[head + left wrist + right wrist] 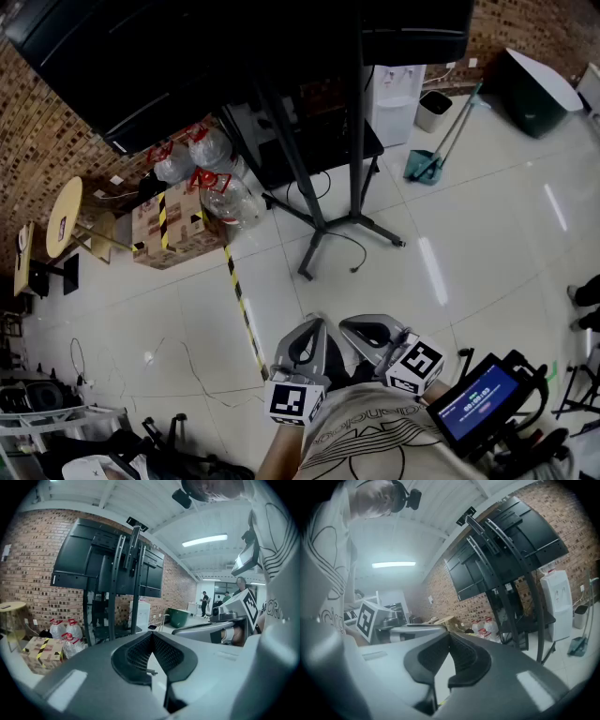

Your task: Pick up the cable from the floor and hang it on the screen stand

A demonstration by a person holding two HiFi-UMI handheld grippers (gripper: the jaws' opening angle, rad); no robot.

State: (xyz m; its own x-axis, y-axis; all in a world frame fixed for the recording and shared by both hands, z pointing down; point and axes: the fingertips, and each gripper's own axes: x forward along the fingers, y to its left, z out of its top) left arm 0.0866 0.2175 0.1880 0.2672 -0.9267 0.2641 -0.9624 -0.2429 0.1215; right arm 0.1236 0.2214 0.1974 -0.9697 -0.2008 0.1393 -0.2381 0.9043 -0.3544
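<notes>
The black screen stand (323, 187) carries a big dark screen (187, 56) at the top of the head view. A black cable (351, 249) curls on the white floor by the stand's foot. A thinner wire (192, 361) trails across the floor at the left. My left gripper (316, 327) and right gripper (359, 329) are held side by side close to my body, both shut and empty, well short of the cable. In the left gripper view the left gripper (151, 635) faces the stand (135, 583). The right gripper (450, 635) has the stand (511, 583) to its right.
A taped cardboard box (169, 223) and water bottles (220, 178) sit left of the stand, with a round wooden table (63, 217) further left. A water dispenser (395, 98), bin (433, 110) and dustpan (425, 166) stand behind. Yellow-black tape (242, 309) crosses the floor. A handheld screen (478, 398) is at my right.
</notes>
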